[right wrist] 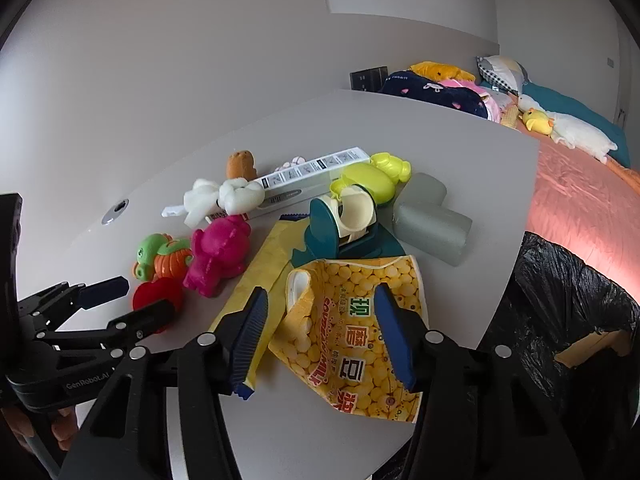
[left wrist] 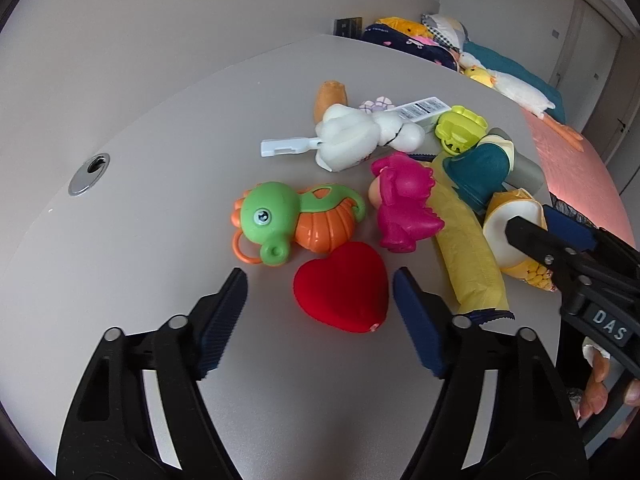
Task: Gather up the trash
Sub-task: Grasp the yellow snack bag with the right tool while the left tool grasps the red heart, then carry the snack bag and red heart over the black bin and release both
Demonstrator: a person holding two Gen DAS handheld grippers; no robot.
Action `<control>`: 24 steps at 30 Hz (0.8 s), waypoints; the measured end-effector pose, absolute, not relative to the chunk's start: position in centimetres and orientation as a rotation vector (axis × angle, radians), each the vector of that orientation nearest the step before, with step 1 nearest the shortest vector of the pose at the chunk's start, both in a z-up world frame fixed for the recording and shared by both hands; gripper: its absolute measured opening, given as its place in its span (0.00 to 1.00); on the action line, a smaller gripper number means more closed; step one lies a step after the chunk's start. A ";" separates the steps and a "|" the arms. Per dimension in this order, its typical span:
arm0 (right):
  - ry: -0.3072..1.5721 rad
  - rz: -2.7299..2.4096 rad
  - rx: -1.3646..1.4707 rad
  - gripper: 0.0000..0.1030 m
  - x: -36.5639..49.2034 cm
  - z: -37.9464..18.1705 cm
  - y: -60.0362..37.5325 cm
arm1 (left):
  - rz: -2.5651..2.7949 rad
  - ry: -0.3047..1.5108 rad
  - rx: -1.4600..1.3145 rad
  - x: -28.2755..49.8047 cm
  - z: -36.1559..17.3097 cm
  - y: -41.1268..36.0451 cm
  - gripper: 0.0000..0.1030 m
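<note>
Blue-padded fingers of the left claw [left wrist: 320, 300] stand apart on either side of a red heart [left wrist: 341, 287], the pads clear of it. Just beyond it lie a green and orange seahorse toy [left wrist: 288, 220] and a pink figure [left wrist: 404, 204]; right of the claw a plain yellow wrapper [left wrist: 464, 240] stretches away over the pale grey surface [left wrist: 160, 200]. Far left, a metal cable grommet [left wrist: 89, 174] is set into the surface. The right claw [left wrist: 532, 232] reaches in at the right, its body lettered "DAS".

From the right wrist, the right claw [right wrist: 320, 316] stands half-wide astride a yellow snack bag [right wrist: 352, 320] printed with Chinese characters; whether the pads touch it I cannot tell. The left claw, low at the left, reads "GenRobot.AI". Only this view shows a black bin bag [right wrist: 560, 300] right of the claw, off the surface edge, with a bed [right wrist: 580, 200] in pink cover behind.
</note>
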State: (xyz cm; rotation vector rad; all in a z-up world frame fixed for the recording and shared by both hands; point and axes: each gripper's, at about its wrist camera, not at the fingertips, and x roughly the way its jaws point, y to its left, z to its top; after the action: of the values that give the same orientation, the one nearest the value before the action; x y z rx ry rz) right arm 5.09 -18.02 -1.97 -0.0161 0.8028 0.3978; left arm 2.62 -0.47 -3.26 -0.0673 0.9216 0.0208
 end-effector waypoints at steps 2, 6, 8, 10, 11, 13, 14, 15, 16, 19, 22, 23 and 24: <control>0.813 0.395 -0.021 0.48 5.2 -2.3 -17.9 | 0.012 0.926 -0.060 2.7 -3.4 -0.7 0.62; 0.809 0.400 -0.030 0.40 5.2 -2.4 -17.6 | 0.000 0.939 -0.059 2.9 -3.7 -0.9 0.54; 0.806 0.413 -0.032 0.29 5.1 -2.4 -17.3 | -0.002 0.938 -0.061 3.1 -3.8 -0.9 0.50; 0.795 0.417 -0.045 0.24 4.8 -2.3 -17.2 | -0.005 0.935 -0.059 3.3 -3.8 -1.1 0.46; 0.786 0.415 -0.052 0.23 4.6 -2.2 -17.1 | -0.007 0.934 -0.066 3.3 -3.8 -1.0 0.46; 0.793 0.438 -0.023 0.23 4.5 -2.1 -17.5 | -0.013 0.934 -0.078 3.2 -3.8 -1.0 0.46; 0.794 0.445 -0.008 0.23 4.4 -2.0 -17.7 | -0.015 0.932 -0.083 3.0 -3.7 -0.9 0.46; 0.792 0.447 -0.003 0.22 4.3 -1.8 -17.9 | -0.017 0.928 -0.086 2.9 -3.6 -1.0 0.46; 0.790 0.448 0.001 0.22 4.2 -1.6 -18.0 | -0.023 0.922 -0.086 2.8 -3.4 -1.1 0.46; 0.781 0.461 0.028 0.22 3.8 -1.0 -18.8 | -0.026 0.905 -0.083 2.3 -2.8 -1.4 0.46; 0.761 0.470 0.041 0.22 3.2 -0.1 -19.5 | -0.020 0.890 -0.079 1.9 -2.2 -1.9 0.46; 0.751 0.470 0.042 0.22 3.0 0.3 -19.8 | -0.020 0.887 -0.075 1.8 -2.1 -2.1 0.46; 0.742 0.471 0.042 0.22 2.8 0.6 -20.1 | -0.021 0.883 -0.067 1.8 -1.9 -2.4 0.46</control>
State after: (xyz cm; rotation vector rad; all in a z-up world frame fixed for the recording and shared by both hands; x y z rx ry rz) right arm 2.78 -20.07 0.60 0.0425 0.7425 0.4707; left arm 1.78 -2.42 -1.86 -0.0671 0.8825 -0.0208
